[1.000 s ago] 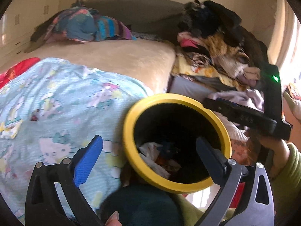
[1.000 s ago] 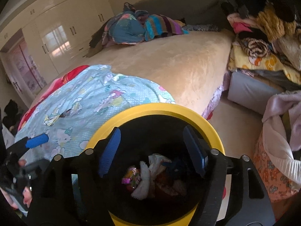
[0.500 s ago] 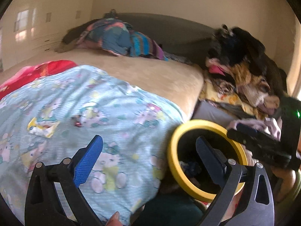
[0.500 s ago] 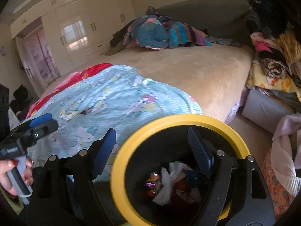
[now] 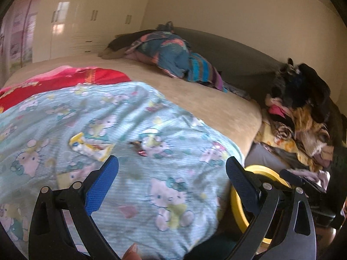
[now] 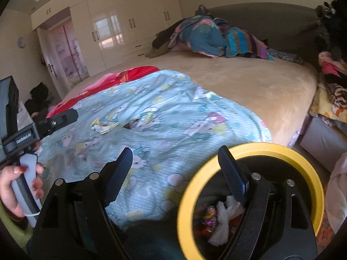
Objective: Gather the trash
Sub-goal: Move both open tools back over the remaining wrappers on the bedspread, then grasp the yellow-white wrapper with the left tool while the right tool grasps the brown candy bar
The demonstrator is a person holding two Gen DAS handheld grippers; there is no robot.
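Note:
A yellow-rimmed black bin (image 6: pixel 256 149) stands beside the bed at lower right and holds wrappers and white tissue (image 6: pixel 221 216); its rim (image 5: pixel 263 170) also shows in the left wrist view. On the Hello Kitty blanket (image 5: pixel 173 169) lie a yellow-white wrapper (image 5: pixel 91 146) and a small dark candy wrapper (image 5: pixel 138 148); both show in the right wrist view, wrapper (image 6: pixel 104 126) and candy wrapper (image 6: pixel 130 124). My left gripper (image 5: pixel 171 173) is open and empty above the blanket. My right gripper (image 6: pixel 175 166) is open and empty, one finger over the bin.
A beige bed (image 6: pixel 249 80) has a pile of clothes (image 5: pixel 171 58) at its head and a red blanket (image 5: pixel 65 80). More clothes are heaped at the right (image 5: pixel 303 112). Wardrobes (image 6: pixel 121 26) line the far wall.
Both grippers have swung left, away from the bin and toward the blanket. The bin has shifted to the lower right of both views. The wrappers on the blanket have come into view.

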